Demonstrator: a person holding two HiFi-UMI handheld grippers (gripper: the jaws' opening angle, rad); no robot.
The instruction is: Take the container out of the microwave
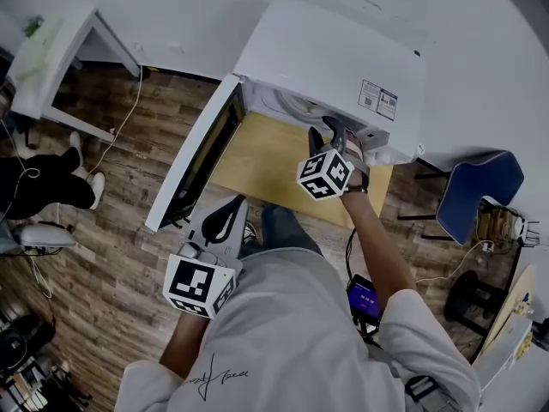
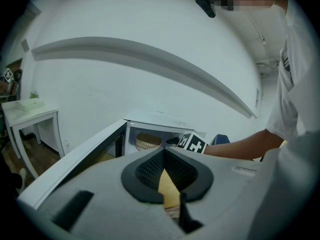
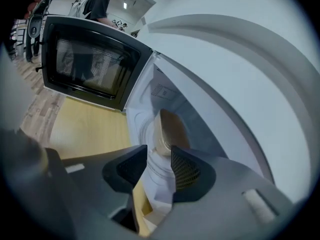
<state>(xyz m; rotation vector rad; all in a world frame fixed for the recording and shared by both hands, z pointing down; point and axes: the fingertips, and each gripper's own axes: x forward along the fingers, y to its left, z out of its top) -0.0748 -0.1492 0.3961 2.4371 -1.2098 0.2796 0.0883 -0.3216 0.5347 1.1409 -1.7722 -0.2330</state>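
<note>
Lab-like room: white desk (image 1: 51, 45), trailing cables (image 1: 127, 114).

Open at the front of the microwave (image 1: 334, 58). Walled off on the left by the door (image 1: 202, 157), swung wide. Clear to reach in across the bare wooden table (image 1: 257, 166) before the opening. Taken up at the right side of the opening by the right gripper (image 1: 326, 131), jaws spread with nothing between them. Boxed in beyond by white inner walls around the container (image 3: 170, 129). Crowded on the far right by a blue chair (image 1: 476, 191), near the table.
</note>
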